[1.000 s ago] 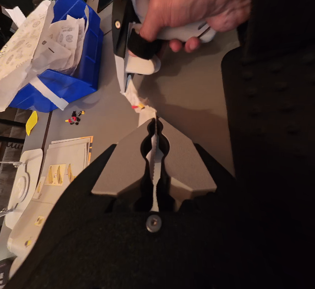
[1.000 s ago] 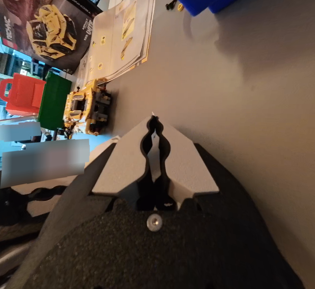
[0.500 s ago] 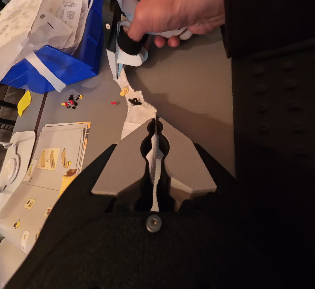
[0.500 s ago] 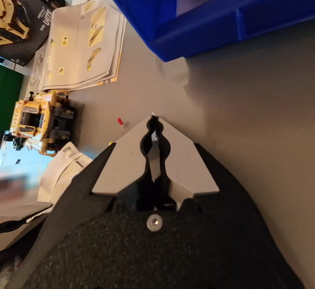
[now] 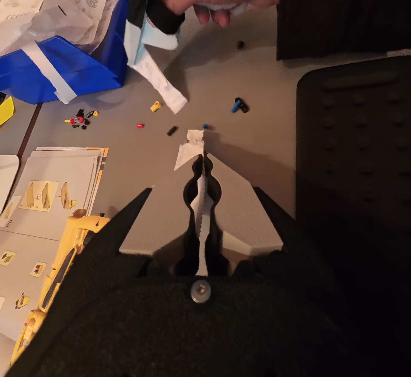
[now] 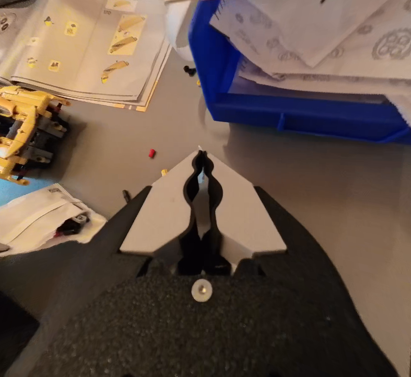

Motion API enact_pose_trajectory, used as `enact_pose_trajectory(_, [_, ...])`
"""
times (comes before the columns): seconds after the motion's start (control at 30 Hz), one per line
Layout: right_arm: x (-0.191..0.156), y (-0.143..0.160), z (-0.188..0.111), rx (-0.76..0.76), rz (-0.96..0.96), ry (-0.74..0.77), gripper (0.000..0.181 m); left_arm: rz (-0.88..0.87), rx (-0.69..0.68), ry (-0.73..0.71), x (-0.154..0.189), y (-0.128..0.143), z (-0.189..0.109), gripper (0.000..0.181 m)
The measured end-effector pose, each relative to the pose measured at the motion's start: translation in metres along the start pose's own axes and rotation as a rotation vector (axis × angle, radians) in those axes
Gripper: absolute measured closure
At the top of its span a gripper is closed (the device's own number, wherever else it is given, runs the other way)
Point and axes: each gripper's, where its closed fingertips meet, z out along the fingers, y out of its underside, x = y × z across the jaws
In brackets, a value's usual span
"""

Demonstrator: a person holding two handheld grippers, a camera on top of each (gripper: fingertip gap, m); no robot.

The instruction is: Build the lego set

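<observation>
My left gripper (image 5: 203,155) is shut on a torn white paper bag (image 5: 193,144) and holds it just above the grey table (image 5: 233,73). My right gripper (image 6: 202,151) is shut on a torn-off paper strip (image 5: 162,84), which hangs from it in the left wrist view, apart from the bag. Loose pieces lie between them: a yellow connector (image 5: 155,106), a red pin (image 5: 139,125), a black pin (image 5: 172,130) and a blue pin (image 5: 236,105). The half-built yellow car (image 6: 20,130) stands at the left.
A blue bin (image 6: 289,110) stuffed with empty paper bags stands close ahead of the right gripper. The open instruction booklet (image 5: 55,188) lies at the left beside the car. A small cluster of pieces (image 5: 80,118) lies near the bin. A black pad (image 5: 355,144) covers the right. Left tips to right tips: about 20 centimeters. The red pin (image 5: 139,125) is about 8 centimeters from my right fingertips and 15 centimeters from my left. It turns up in the right wrist view (image 6: 156,151) as well.
The paper bag has torn in two between the grippers. The right gripper has pulled away toward the bin with its strip. Small pieces have spilled onto the table.
</observation>
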Motion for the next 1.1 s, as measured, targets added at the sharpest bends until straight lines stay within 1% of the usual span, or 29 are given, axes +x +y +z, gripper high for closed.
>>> enact_pose_trajectory(0.07, [-0.011, -0.012, -0.008, 0.065, -0.127, -0.048, 0.181, -0.002, -0.009, 0.005, -0.001, 0.002, 0.0, 0.181])
enact_pose_trajectory(0.1, [-0.012, -0.017, -0.012, 0.088, -0.218, -0.02, 0.181, -0.007, -0.009, 0.008, -0.001, 0.002, 0.0, 0.181])
enact_pose_trajectory(0.13, [-0.015, -0.021, -0.017, 0.113, -0.326, -0.003, 0.181, -0.019, -0.007, 0.015, -0.002, 0.002, 0.0, 0.181])
enact_pose_trajectory(0.2, [-0.039, -0.025, -0.027, 0.174, -0.595, -0.028, 0.181, -0.041, 0.006, 0.018, -0.005, 0.001, -0.002, 0.181])
enact_pose_trajectory(0.23, [-0.047, -0.02, -0.028, 0.159, -0.725, -0.014, 0.181, -0.048, 0.008, 0.019, -0.006, 0.001, -0.003, 0.181])
enact_pose_trajectory(0.27, [-0.048, -0.018, -0.028, 0.136, -0.794, 0.03, 0.181, -0.05, 0.009, 0.017, -0.007, 0.001, -0.003, 0.181])
enact_pose_trajectory(0.3, [-0.049, -0.019, -0.029, 0.131, -0.812, 0.052, 0.181, -0.051, 0.009, 0.012, -0.009, 0.0, -0.004, 0.181])
enact_pose_trajectory(0.33, [-0.057, -0.014, -0.028, 0.119, -0.79, -0.01, 0.181, -0.054, 0.011, 0.01, -0.01, 0.0, -0.004, 0.181])
enact_pose_trajectory(0.37, [-0.064, -0.007, -0.026, 0.078, -0.725, -0.087, 0.181, -0.06, 0.012, 0.012, -0.01, 0.0, -0.004, 0.181])
enact_pose_trajectory(0.4, [-0.057, -0.006, -0.024, 0.044, -0.664, -0.066, 0.181, -0.064, 0.011, 0.015, -0.01, 0.001, -0.003, 0.181])
enact_pose_trajectory(0.43, [-0.049, -0.012, -0.025, 0.067, -0.661, -0.007, 0.181, -0.065, 0.011, 0.014, -0.01, 0.001, -0.002, 0.181])
enact_pose_trajectory(0.47, [-0.052, -0.013, -0.025, 0.085, -0.661, -0.018, 0.181, -0.064, 0.012, 0.014, -0.009, 0.001, -0.002, 0.181])
enact_pose_trajectory(0.53, [-0.057, 0.001, -0.018, -0.012, -0.589, -0.097, 0.181, -0.06, 0.009, 0.016, -0.007, 0.002, -0.001, 0.181])
enact_pose_trajectory(0.57, [-0.057, 0.007, -0.014, -0.052, -0.525, -0.144, 0.181, -0.058, 0.01, 0.016, -0.007, 0.002, -0.001, 0.181])
enact_pose_trajectory(0.63, [-0.051, -0.002, -0.016, 0.011, -0.315, -0.213, 0.181, -0.056, 0.009, 0.018, -0.007, 0.002, -0.001, 0.181])
enact_pose_trajectory(0.73, [-0.05, -0.031, -0.047, 0.188, 0.04, -0.483, 0.181, -0.048, 0.001, 0.017, -0.007, 0.004, 0.0, 0.181])
enact_pose_trajectory(0.8, [-0.052, -0.048, -0.074, 0.297, 0.192, -0.671, 0.181, -0.042, 0.01, 0.025, -0.005, 0.004, 0.001, 0.181])
enact_pose_trajectory(0.93, [-0.066, -0.072, -0.133, 0.507, 0.35, -1.052, 0.181, -0.044, 0.021, 0.045, 0.0, 0.002, 0.005, 0.181])
enact_pose_trajectory(1.0, [-0.069, -0.079, -0.159, 0.593, 0.416, -1.23, 0.181, -0.047, 0.03, 0.049, 0.001, 0.0, 0.006, 0.181])
enact_pose_trajectory(1.1, [-0.069, -0.084, -0.189, 0.687, 0.505, -1.446, 0.181, -0.054, 0.036, 0.05, 0.002, 0.0, 0.006, 0.181])
